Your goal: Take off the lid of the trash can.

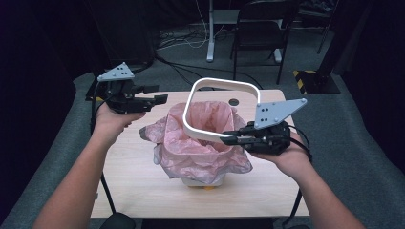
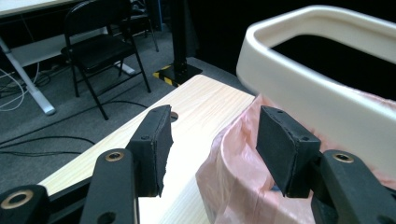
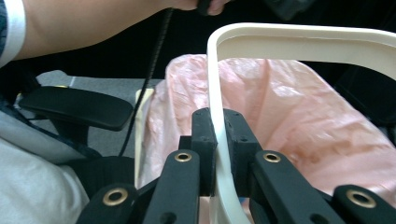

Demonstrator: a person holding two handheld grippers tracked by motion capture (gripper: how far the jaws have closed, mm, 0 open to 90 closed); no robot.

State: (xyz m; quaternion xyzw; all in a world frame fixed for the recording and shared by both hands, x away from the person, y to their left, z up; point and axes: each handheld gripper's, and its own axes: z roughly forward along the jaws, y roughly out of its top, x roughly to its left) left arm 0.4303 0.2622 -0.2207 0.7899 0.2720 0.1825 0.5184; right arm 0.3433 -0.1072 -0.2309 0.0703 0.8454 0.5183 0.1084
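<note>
- While we hold the white ring (image 1: 222, 86) tilted above the bin, our right tool (image 1: 230, 138) has its jaws clamped on the ring's near edge, one pad on each side of the thin wall, as the right tool view shows.
- We keep the ring's far side raised, so it slants over the pink bag (image 1: 203, 143) that lines the bin and spills over its rim.
- Our left tool (image 1: 160, 95) hovers left of the bag with its jaws spread and nothing between them; the bag's edge lies just beside one pad in its own view.
- We see the bin (image 1: 204, 182) standing near the middle of the wooden worktop (image 1: 138, 181).
</note>
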